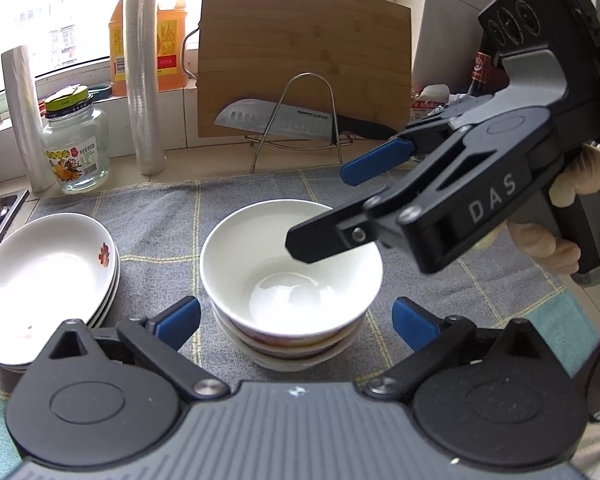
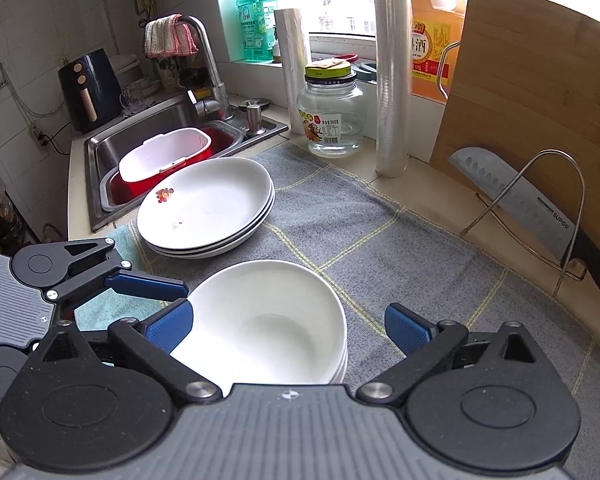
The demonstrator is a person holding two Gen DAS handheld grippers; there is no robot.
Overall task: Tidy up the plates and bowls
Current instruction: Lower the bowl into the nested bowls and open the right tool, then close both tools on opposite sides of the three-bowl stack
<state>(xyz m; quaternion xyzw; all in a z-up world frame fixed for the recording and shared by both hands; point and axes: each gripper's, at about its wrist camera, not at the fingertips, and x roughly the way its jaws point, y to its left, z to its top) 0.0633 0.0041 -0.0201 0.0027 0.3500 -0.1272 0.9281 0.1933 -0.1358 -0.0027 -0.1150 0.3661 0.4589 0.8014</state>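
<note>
A home kitchen: left of the right jaws, a steel sink (image 2: 112,152) with tap (image 2: 206,60); ahead of them a knife (image 2: 516,200) on a rack against a cutting board (image 2: 540,92), 1 oil jug (image 2: 432,40), dish soap (image 2: 254,20) on the windowsill.

The left gripper (image 1: 296,318) has black linkage arms with silver pivot screws, blue ribbed pads and a grey ridged body. The right gripper (image 1: 328,210), at two o'clock in the left wrist view, carries white "DAS" lettering. A pale-gloved hand (image 1: 572,220) grips its handle.
</note>
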